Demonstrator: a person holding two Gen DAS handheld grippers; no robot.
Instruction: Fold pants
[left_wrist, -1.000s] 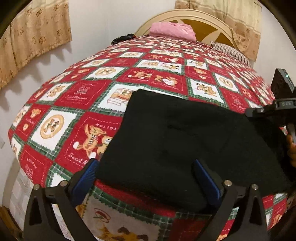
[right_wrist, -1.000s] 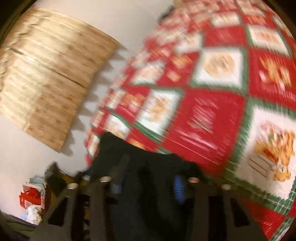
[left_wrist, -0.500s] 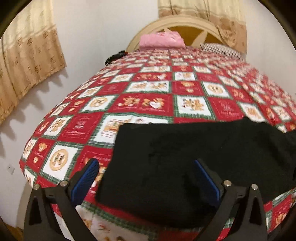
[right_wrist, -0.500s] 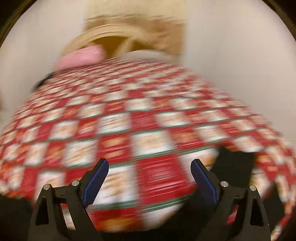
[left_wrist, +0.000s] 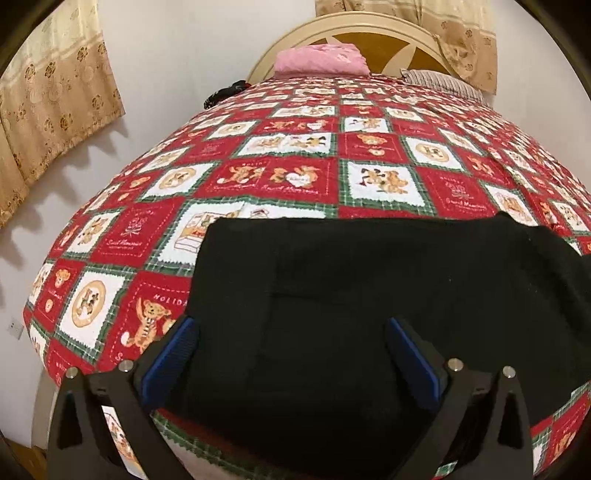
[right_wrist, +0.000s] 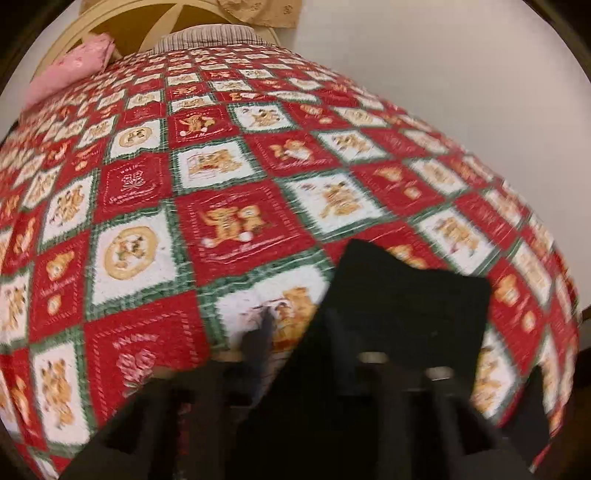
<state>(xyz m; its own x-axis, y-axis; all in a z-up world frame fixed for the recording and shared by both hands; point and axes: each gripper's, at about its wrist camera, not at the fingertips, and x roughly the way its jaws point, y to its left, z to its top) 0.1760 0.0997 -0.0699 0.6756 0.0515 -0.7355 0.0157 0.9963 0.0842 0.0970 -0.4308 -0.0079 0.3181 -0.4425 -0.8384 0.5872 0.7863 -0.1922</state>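
Note:
Black pants lie folded flat across the near end of the bed. My left gripper hovers open over their near left part, blue pads wide apart and holding nothing. In the blurred right wrist view, one end of the pants rises in front of my right gripper. Its jaws are closing, with the black cloth between them. One dark finger shows; the cloth hides the other.
A red, white and green teddy-bear bedspread covers the bed. At the far end are a pink pillow, a striped pillow and a cream headboard. White walls flank the bed; a curtain hangs left.
The right gripper swung away from the pants' left end, opened over the bedspread, and now closes at their other end. It left the left wrist view. The left gripper stays open.

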